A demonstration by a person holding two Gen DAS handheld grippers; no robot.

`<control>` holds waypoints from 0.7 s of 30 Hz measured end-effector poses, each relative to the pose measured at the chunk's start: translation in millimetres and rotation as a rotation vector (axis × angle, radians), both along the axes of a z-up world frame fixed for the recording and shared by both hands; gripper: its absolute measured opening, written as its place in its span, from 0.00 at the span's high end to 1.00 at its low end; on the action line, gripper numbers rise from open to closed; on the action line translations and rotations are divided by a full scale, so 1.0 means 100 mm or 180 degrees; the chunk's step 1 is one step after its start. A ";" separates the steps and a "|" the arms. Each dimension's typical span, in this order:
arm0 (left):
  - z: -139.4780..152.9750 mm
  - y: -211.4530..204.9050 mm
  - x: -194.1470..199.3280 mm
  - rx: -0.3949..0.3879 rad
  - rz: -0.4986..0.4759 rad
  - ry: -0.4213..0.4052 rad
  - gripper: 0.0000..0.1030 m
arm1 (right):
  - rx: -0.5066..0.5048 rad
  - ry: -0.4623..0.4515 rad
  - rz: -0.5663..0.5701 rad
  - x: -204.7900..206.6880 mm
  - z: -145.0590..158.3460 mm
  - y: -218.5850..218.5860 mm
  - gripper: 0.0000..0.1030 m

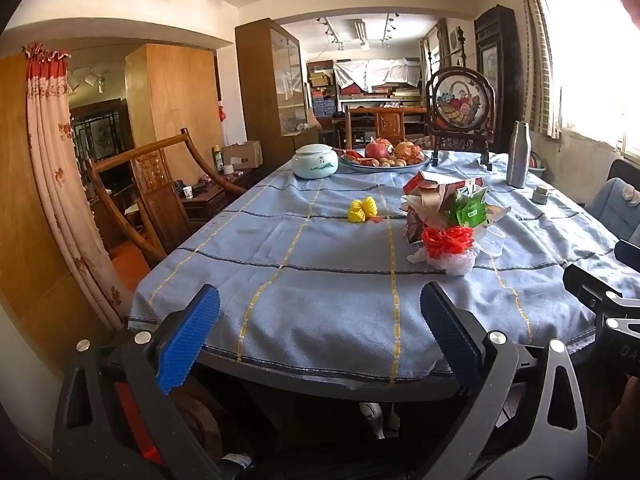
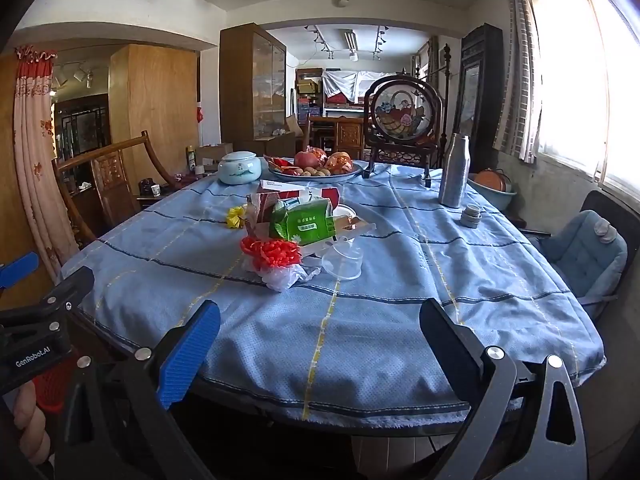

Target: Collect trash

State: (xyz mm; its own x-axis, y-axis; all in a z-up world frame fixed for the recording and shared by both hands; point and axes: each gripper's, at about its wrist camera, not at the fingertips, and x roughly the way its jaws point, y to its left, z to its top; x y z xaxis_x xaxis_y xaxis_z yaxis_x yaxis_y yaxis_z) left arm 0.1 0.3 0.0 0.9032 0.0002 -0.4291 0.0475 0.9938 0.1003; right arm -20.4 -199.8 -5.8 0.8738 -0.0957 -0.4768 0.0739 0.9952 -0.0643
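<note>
Both grippers wide open, empty, held at near table edge: left gripper (image 1: 320, 332), right gripper (image 2: 320, 344). Trash pile (image 2: 296, 224) mid-table on blue cloth (image 2: 360, 320): green pack (image 2: 302, 224), red bow (image 2: 272, 254), clear cup (image 2: 342, 260), cartons. Yellow bow (image 1: 363, 210) apart, left of pile. Behind: jar (image 1: 314, 162), fruit plate (image 1: 384, 156), steel bottle (image 2: 454, 172).

Matt woven tablecloth (image 1: 320, 248), brushed metal bottle (image 2: 454, 172)

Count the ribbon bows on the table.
2: a yellow ribbon bow lying alone mid-table, and a red ribbon bow at the near edge of the trash pile. The pile may hide others.
</note>
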 end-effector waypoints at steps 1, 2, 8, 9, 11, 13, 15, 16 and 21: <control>0.00 0.00 0.00 0.0000 -0.0002 -0.0002 0.06 | 0.0001 -0.0003 0.0006 0.00 0.00 0.01 0.05; -0.01 0.00 0.00 0.0001 0.0003 -0.0003 0.06 | -0.0002 -0.0007 0.0007 0.00 0.01 0.01 0.05; -0.01 0.02 0.01 -0.0005 0.0007 -0.0007 0.06 | -0.0001 -0.0009 0.0022 0.00 0.02 0.03 0.05; -0.01 0.02 0.01 -0.0005 0.0007 -0.0007 0.06 | 0.0001 -0.0008 0.0024 0.00 0.03 0.03 0.05; 0.00 0.02 0.01 -0.0003 0.0001 -0.0009 0.06 | 0.0002 -0.0010 0.0029 0.00 0.03 0.04 0.05; 0.00 0.03 0.01 -0.0001 0.0003 -0.0012 0.06 | -0.0001 -0.0010 0.0031 -0.01 0.03 0.03 0.05; 0.00 0.04 0.02 -0.0007 0.0003 -0.0012 0.06 | 0.0001 -0.0012 0.0032 -0.01 0.03 0.03 0.05; 0.00 0.05 0.02 -0.0009 0.0005 -0.0011 0.06 | -0.0001 -0.0012 0.0034 -0.01 0.04 0.04 0.05; 0.01 0.04 0.00 0.0001 0.0009 0.0008 0.06 | 0.0004 -0.0017 0.0034 -0.01 0.04 0.05 0.05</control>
State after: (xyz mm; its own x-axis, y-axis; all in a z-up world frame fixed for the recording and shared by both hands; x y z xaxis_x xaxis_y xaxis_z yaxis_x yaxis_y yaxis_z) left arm 0.2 4.4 0.6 0.9022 0.0029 -0.4314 0.0449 0.9939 0.1006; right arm -21.4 -195.2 -1.7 0.8774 -0.0856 -0.4721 0.0634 0.9960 -0.0627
